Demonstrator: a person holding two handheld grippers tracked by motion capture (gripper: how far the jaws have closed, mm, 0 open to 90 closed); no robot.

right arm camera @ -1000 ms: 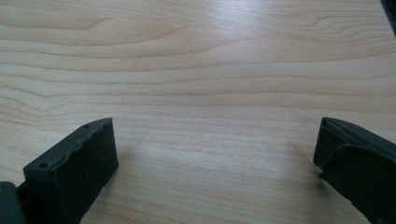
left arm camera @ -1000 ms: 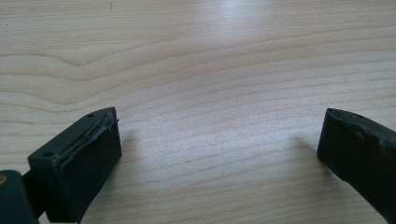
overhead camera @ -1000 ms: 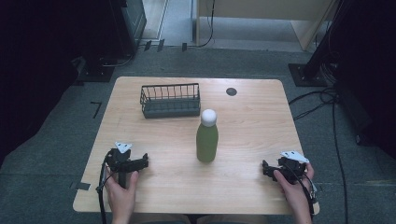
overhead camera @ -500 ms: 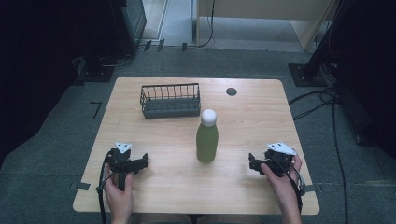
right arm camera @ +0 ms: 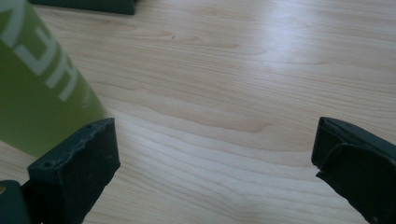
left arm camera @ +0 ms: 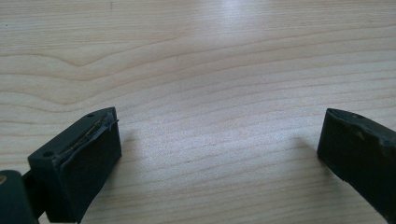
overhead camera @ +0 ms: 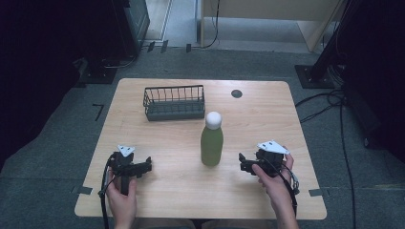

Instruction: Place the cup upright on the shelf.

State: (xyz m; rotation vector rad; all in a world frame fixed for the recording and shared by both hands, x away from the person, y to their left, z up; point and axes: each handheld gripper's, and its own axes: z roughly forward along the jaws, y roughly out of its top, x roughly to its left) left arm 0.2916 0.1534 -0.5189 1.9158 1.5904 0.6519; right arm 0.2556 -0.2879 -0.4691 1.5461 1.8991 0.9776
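High view: I see the green bottle [overhead camera: 212, 142] upright mid-table, the wire basket [overhead camera: 174, 102] behind it. The left gripper [overhead camera: 143, 166] and right gripper [overhead camera: 242, 163] flank the bottle.

Left gripper view: jaws wide over bare table [left arm camera: 210, 60].

Right gripper view: jaws wide, bottle [right arm camera: 37, 79] just beyond 1 jaw.

Left gripper [left arm camera: 219, 154] jaws wide apart over bare wooden table [left arm camera: 210, 70]
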